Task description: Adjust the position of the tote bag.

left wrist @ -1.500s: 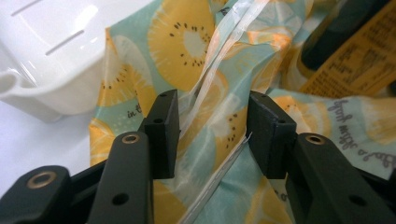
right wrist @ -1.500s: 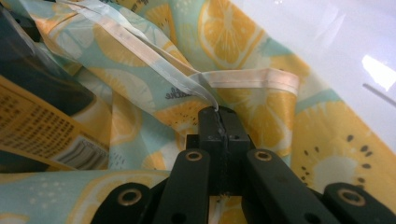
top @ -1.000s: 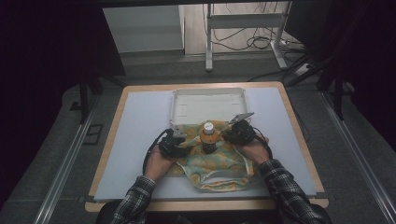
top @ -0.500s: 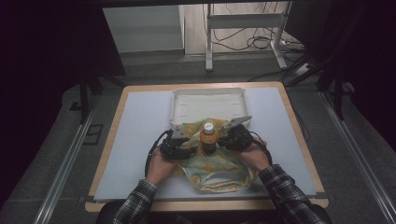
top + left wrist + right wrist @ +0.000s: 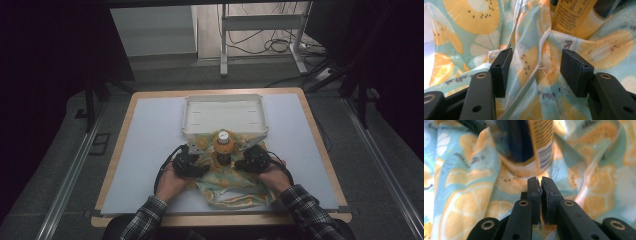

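Orange bottle (image 5: 223, 145) stands upright on the fruit-print cloth (image 5: 227, 185), just in front of the white tray (image 5: 225, 112) on the counter (image 5: 150, 150). Left hand-held gripper (image 5: 536, 67), left of the bottle: jaws apart and just been opening, cloth fold between them, pads not pressing. Right hand-held gripper (image 5: 541, 182), right of the bottle: jaws have just closed together; whether they pinch cloth is unclear.

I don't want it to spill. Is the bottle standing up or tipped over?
Standing up. In the high view the bottle shows its white cap on top and its orange body below, set on the fruit-print cloth between the two grippers.
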Available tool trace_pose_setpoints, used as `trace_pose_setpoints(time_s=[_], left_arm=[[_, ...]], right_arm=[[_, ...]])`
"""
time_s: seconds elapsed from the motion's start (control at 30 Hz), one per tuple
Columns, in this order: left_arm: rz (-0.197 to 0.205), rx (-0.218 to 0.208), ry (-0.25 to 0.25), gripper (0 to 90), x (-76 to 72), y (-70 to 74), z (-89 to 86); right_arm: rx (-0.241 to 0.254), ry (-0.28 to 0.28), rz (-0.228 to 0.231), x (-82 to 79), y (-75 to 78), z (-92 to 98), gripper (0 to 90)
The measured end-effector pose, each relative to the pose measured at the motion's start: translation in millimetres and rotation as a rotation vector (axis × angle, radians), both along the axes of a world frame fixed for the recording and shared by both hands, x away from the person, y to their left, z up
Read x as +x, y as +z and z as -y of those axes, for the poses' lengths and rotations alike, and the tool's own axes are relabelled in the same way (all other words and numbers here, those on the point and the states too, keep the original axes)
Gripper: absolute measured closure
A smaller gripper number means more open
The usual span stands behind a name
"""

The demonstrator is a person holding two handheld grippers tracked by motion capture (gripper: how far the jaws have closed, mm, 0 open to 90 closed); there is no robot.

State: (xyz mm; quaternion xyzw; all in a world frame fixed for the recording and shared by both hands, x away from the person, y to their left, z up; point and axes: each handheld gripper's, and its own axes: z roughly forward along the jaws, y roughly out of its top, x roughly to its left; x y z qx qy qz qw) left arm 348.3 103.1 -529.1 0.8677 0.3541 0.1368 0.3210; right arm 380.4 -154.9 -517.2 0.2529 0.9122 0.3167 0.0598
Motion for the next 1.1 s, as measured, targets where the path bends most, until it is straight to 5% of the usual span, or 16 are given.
trace_pose_setpoints(time_s=[0.6,1.1], left_arm=[[-0.052,-0.035,-0.036,41.1,-21.2,-2.5,-4.3],[0.049,-0.208,-0.016,34.6,-30.6,18.1,-22.5]], right_arm=[[-0.004,0.06,-0.033,-28.2,0.6,16.8,89.0],[0.083,0.031,0.049,-28.5,18.4,23.0,73.7]])
